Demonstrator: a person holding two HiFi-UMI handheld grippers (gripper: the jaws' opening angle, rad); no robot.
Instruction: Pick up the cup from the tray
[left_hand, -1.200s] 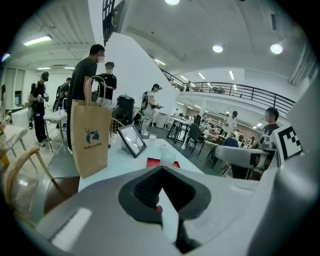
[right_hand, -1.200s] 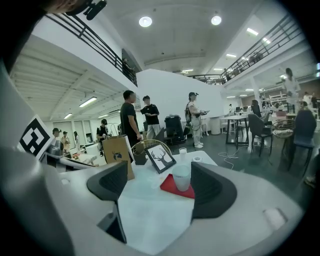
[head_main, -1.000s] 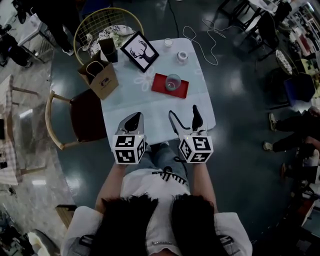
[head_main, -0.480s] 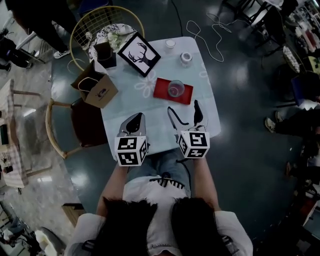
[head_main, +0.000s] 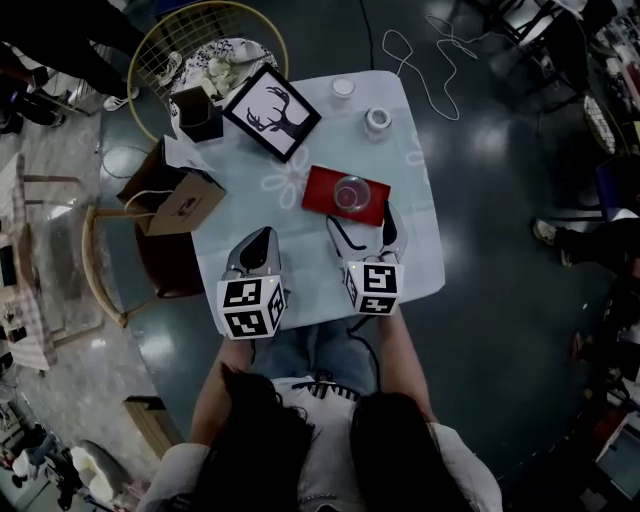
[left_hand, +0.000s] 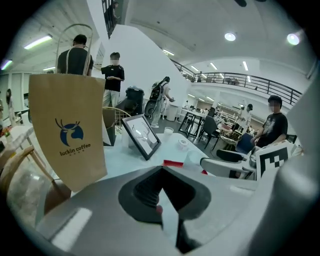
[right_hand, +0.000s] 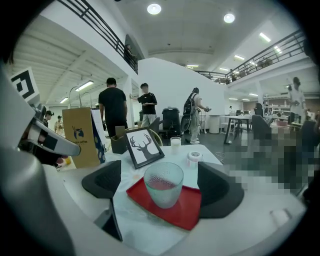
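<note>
A clear dimpled glass cup (head_main: 350, 191) (right_hand: 163, 184) stands upright on a small red tray (head_main: 344, 194) (right_hand: 170, 206) on the white table (head_main: 300, 240). My right gripper (head_main: 362, 228) (right_hand: 160, 187) is open just short of the tray, and the cup shows between its two dark pads (right_hand: 102, 180) without touching them. My left gripper (head_main: 252, 248) (left_hand: 162, 192) is shut and empty, over the table's near left part, away from the tray.
A framed deer picture (head_main: 271, 111) (right_hand: 144, 146), a brown paper bag (head_main: 175, 205) (left_hand: 67, 135), a dark box (head_main: 197, 113), a small glass (head_main: 343, 88) and a white roll (head_main: 378, 120) stand on the table. Chairs (head_main: 205, 50) flank it; a cable (head_main: 420, 50) lies on the floor.
Both grippers have moved forward over the table. The right one has closed in on the tray, so the cup now sits between its open jaws.
</note>
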